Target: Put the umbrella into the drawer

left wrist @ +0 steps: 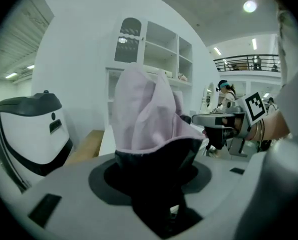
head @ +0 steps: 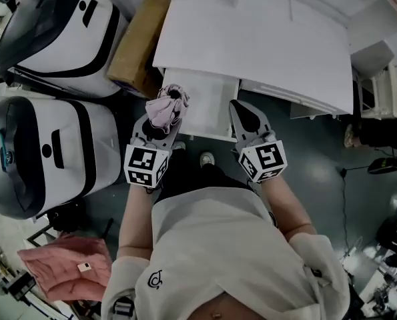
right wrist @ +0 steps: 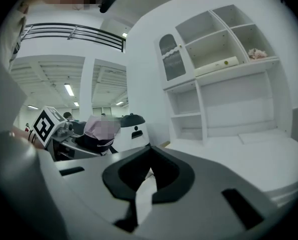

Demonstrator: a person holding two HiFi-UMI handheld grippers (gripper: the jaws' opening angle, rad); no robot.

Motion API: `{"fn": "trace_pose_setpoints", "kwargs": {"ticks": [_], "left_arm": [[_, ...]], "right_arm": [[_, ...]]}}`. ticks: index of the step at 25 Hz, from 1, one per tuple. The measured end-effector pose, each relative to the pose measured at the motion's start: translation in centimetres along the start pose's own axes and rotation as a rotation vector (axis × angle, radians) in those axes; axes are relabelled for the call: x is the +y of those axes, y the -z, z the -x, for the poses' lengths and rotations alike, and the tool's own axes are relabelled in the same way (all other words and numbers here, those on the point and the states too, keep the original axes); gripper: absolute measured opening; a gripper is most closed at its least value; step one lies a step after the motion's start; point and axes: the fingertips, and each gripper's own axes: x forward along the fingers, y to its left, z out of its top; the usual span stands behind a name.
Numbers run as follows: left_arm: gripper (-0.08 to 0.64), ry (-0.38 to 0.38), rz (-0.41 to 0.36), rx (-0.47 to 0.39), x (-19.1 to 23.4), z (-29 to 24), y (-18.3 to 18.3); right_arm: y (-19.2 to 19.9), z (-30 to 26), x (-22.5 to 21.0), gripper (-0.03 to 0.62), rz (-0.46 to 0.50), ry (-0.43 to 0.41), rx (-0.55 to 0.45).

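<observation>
The left gripper [head: 160, 124] has its jaws about halfway apart and clamped on the dark lower part of a folded lilac umbrella [head: 166, 107]. The umbrella's long axis runs on from the jaws, away from the person, with its dark-tipped end pointing toward the white cabinet [head: 265, 39]. It hangs at the front left corner of the pulled-out white drawer [head: 208, 95]. The right gripper [head: 241, 109] is just beside the drawer's right front corner, jaws drawn together and holding nothing. The jaws hide the part of the umbrella they grip.
</observation>
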Motion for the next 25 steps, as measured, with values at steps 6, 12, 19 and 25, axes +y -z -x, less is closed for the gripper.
{"fn": "trace_pose_setpoints", "kwargs": {"ticks": [6, 12, 19, 25], "left_arm": [[0.227, 0.186, -0.077, 0.092, -0.1, -6.6, 0.4], [0.229, 0.364, -0.168, 0.207, -0.4, -12.2, 2.4], [0.229, 0.530, -0.232, 0.370, -1.3, -18.1, 8.1], [0.229, 0.609, -0.259, 0.490, -2.6, -22.3, 14.1]], "right_arm": [[1.4, -0.2, -3.8, 0.006, -0.061, 0.178, 0.022], [3.7, -0.1, -5.9, 0.006, -0.135, 0.338, 0.054], [7.4, 0.3, -7.6, 0.006, -0.197, 0.481, 0.095], [9.0, 0.1, -9.2, 0.006, -0.072, 0.514, 0.064]]}}
